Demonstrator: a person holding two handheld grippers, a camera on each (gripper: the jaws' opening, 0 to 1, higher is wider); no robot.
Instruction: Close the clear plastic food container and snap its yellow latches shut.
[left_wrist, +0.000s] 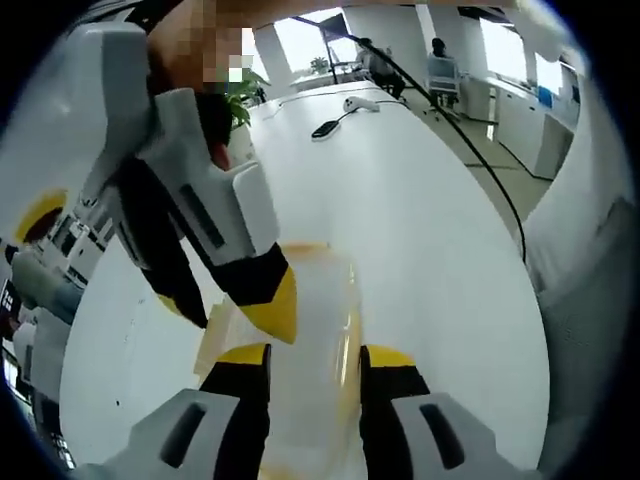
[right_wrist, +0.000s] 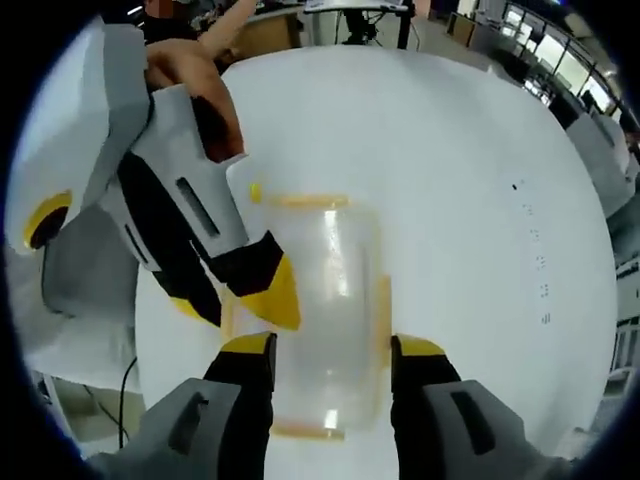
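The clear plastic container (right_wrist: 325, 300) lies on the white table (right_wrist: 470, 180), with yellow latches (right_wrist: 300, 200) along its edges. My right gripper (right_wrist: 334, 347) is open, its yellow-tipped jaws standing on either side of the container's near half. The left gripper (right_wrist: 235, 305) reaches in from the upper left, and one yellow fingertip (right_wrist: 275, 295) sits over the container's left edge. In the left gripper view the same container (left_wrist: 310, 310) lies between my left gripper's (left_wrist: 317, 355) open jaws. There the right gripper (left_wrist: 235, 310) comes in from the upper left, one fingertip (left_wrist: 272, 302) over the lid.
A black cable (left_wrist: 480, 160) runs across the table toward its right edge. A black device (left_wrist: 325, 128), a white one (left_wrist: 360, 102) and a plant (left_wrist: 245, 95) stand at the far end. People sit beyond. A hand (right_wrist: 190, 70) holds the left gripper.
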